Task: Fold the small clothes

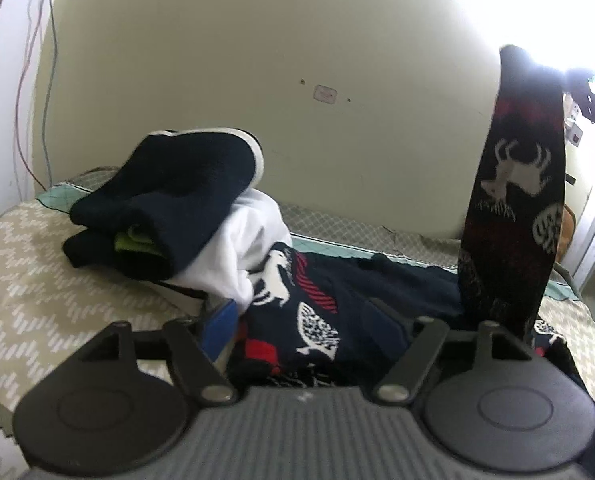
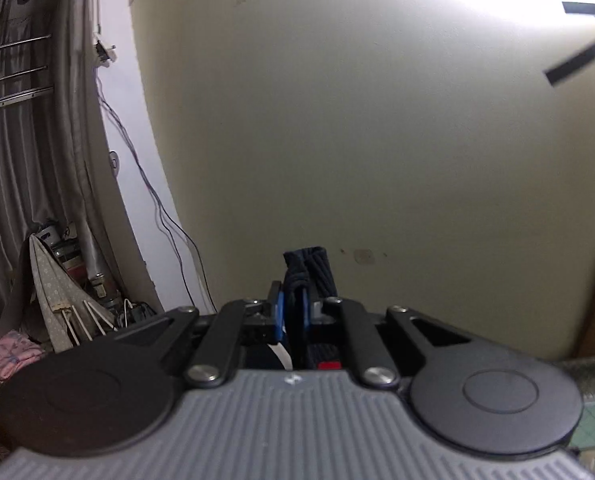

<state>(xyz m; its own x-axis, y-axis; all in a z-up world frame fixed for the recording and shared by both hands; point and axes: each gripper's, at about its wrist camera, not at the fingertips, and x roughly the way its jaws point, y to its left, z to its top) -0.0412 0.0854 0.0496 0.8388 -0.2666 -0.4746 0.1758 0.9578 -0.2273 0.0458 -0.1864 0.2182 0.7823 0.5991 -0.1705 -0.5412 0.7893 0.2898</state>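
Zigzag-weave bedcover (image 1: 29, 280), knit patterned sock (image 1: 513, 184) hanging, ribbed cuff (image 2: 313, 268) pinched w/ right gripper (image 2: 293, 312)

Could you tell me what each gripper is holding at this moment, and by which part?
The right gripper is shut on the patterned sock at its ribbed cuff end, lifting it upright. The left gripper is open and holds nothing, resting over the other patterned sock.

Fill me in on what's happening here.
A person is folding small clothes on a bed with a zigzag-patterned cover. The right tool is shut on the ribbed cuff of a dark navy sock with white animal and red patterns, lifting it so it hangs upright. The left tool is open low over a matching patterned navy garment lying flat. A pile of navy, white and green clothes sits behind, unfolded.
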